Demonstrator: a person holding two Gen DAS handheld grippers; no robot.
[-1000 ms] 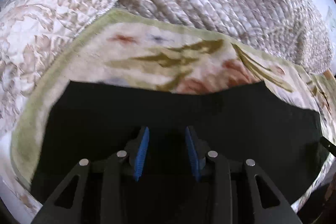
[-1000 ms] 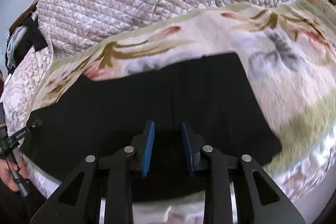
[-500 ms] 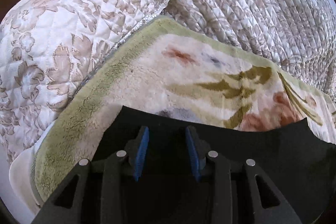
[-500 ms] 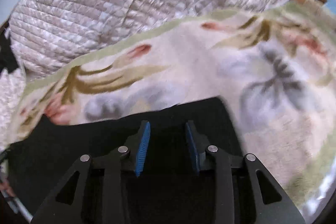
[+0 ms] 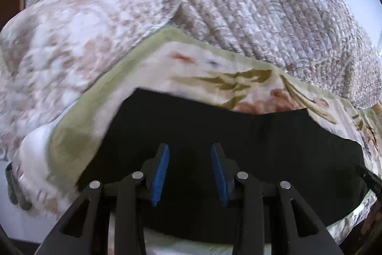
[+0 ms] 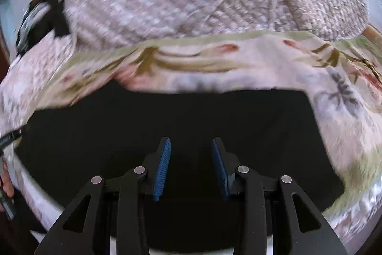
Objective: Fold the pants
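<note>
The black pants (image 5: 238, 135) look light, limp and non-slippery on the fleece blanket (image 5: 191, 68), best pinched at far corners; left claw (image 5: 189, 171) and right claw (image 6: 191, 166) hover released, empty.

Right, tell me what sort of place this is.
Probably a bedroom: black pants lie on a floral fleece blanket spread over a bed, with a heaped quilted bedspread behind.
</note>
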